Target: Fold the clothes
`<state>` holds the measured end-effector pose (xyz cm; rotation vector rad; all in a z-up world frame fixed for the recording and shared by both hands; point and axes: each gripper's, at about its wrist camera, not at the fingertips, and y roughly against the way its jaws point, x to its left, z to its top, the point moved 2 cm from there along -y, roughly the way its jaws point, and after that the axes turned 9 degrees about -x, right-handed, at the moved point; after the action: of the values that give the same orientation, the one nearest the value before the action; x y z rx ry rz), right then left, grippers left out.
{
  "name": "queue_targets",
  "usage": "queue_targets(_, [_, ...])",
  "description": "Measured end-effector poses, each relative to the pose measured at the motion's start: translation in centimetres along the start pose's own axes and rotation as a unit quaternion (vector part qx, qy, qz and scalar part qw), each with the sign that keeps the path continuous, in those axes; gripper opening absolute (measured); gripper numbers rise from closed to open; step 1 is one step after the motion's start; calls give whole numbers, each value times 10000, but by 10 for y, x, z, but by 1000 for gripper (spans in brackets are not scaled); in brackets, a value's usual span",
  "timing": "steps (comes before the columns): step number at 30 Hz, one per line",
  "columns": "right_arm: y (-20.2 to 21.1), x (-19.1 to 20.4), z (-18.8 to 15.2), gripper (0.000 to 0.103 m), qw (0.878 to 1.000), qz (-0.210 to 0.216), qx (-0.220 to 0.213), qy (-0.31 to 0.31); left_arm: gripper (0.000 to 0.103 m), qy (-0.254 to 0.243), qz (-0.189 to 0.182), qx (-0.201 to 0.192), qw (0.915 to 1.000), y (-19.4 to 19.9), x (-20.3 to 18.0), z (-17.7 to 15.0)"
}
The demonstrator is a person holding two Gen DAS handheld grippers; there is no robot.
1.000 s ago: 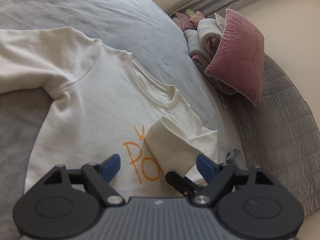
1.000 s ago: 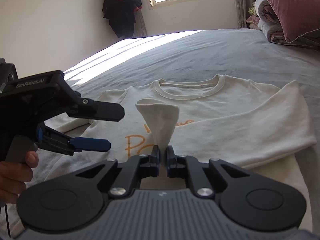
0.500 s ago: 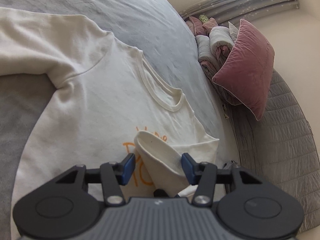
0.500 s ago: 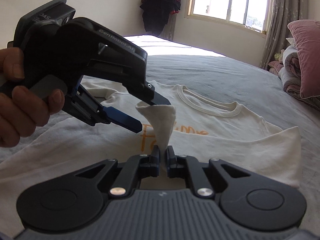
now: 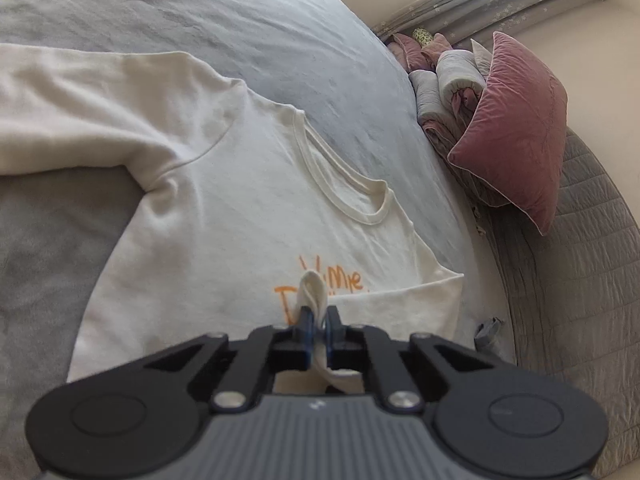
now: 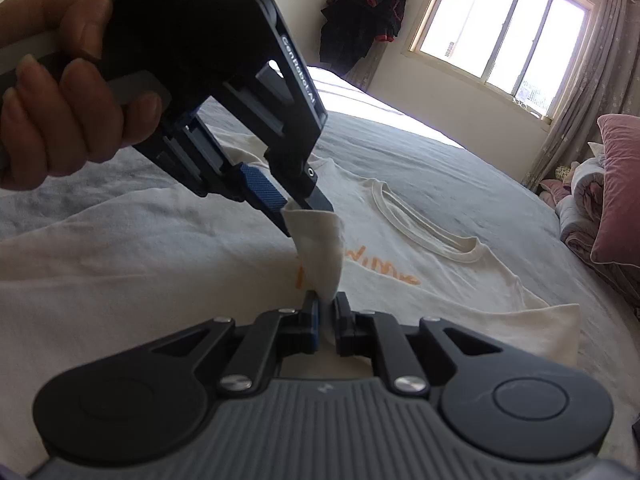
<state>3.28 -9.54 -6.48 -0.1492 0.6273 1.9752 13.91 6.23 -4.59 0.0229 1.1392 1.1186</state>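
While both grip: the cuff [image 6: 318,246] is pinched at two spots, likely for a controlled sleeve fold.
left gripper [image 6: 294,206]: fingers closed on cuff's top edge.
right gripper [image 6: 327,314]: fingers clamped on its lower part.
sweatshirt [image 5: 224,216]: flat, face-up on bed [image 5: 200,12]; far sleeve spread.

Sleeve cuff [image 6: 318,248] — between both hand-held grippers
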Motion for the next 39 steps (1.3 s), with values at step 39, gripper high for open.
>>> queue_targets(39, [-49,-99,-58,31,9580,-2136,595,1820,6,-2427,15,-1734,9545,71,-44,77])
